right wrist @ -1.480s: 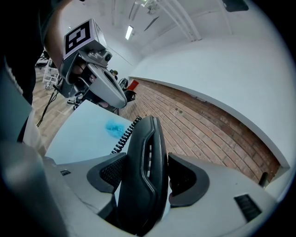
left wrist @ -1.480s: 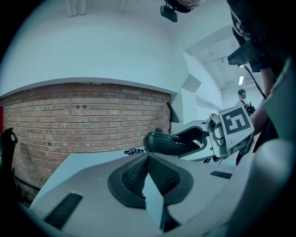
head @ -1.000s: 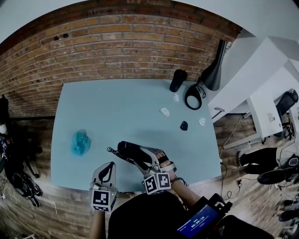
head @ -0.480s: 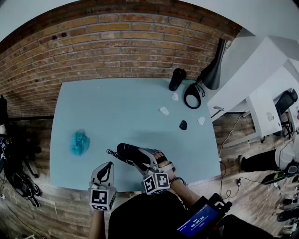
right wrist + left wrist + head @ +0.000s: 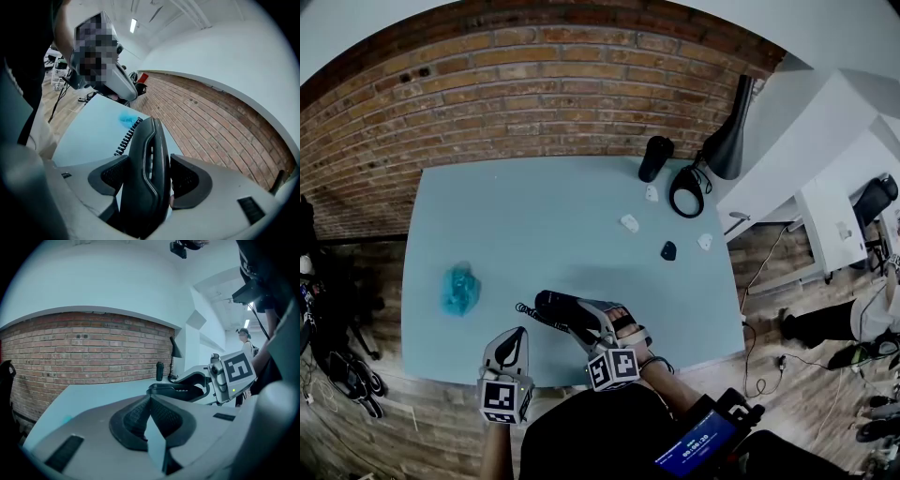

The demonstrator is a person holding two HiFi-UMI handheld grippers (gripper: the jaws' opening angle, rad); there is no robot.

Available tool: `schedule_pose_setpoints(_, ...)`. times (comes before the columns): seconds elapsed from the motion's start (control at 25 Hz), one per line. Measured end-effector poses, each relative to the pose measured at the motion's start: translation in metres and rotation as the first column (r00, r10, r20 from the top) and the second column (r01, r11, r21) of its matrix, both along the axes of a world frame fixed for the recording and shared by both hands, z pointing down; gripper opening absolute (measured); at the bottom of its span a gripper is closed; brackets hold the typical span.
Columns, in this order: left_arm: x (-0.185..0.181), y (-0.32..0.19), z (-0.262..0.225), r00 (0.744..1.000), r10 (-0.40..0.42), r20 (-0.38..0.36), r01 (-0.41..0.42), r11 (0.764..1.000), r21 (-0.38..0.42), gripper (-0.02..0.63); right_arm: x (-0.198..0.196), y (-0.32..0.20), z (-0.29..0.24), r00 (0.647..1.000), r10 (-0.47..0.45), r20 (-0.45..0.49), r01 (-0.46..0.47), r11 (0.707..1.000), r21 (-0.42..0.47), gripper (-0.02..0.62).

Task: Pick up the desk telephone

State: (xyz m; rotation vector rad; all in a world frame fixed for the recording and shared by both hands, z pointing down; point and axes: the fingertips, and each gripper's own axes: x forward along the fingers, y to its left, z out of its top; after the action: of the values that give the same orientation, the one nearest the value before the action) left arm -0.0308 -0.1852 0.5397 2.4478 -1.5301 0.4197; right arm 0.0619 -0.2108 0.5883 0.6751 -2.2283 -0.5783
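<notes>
The black telephone handset (image 5: 555, 306) hangs just above the light-blue table (image 5: 544, 225) near its front edge, with its coiled cord (image 5: 523, 308) trailing off to the left. My right gripper (image 5: 592, 324) is shut on the handset (image 5: 146, 150); both pads press its sides, and the cord (image 5: 125, 137) runs down toward the table. My left gripper (image 5: 517, 336) hovers at the table's front edge, left of the handset, shut with nothing in it (image 5: 150, 402). The left gripper view shows the handset (image 5: 174, 390) to its right. No telephone base is visible.
A crumpled blue thing (image 5: 459, 286) lies on the table's left side. At the back right stand a black bottle (image 5: 655, 159), a black lamp (image 5: 729, 141) and a black ring-shaped item (image 5: 686, 193). Small white pieces (image 5: 630, 223) and a small black piece (image 5: 668, 250) lie nearby.
</notes>
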Motion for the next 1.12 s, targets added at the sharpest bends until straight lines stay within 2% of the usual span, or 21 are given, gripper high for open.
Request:
schedule_pose_setpoints(0.2, 0.001, -0.002, 0.003, 1.000, 0.004, 0.007, -0.004, 1.000, -0.019, 0.020, 0.002, -0.004, 0.009, 1.000, 0.004, -0.004, -0.004, 1.000, -0.028, 0.291)
schedule_pose_setpoints(0.48, -0.003, 0.006, 0.013, 0.999, 0.005, 0.044, -0.002, 0.998, -0.065, 0.020, 0.007, -0.006, 0.049, 0.998, 0.008, -0.059, -0.013, 0.996, -0.088, 0.291)
schedule_pose_setpoints(0.8, -0.030, 0.029, 0.028, 0.995, -0.060, 0.076, 0.069, 0.989, -0.129, 0.020, 0.015, -0.017, 0.130, 0.984, 0.033, -0.174, -0.073, 0.971, -0.228, 0.291)
schedule_pose_setpoints(1.12, -0.059, 0.048, 0.036, 0.987, -0.140, 0.076, 0.150, 0.976, -0.155, 0.020, 0.003, -0.036, 0.147, 0.981, 0.045, -0.187, -0.093, 0.962, -0.257, 0.291)
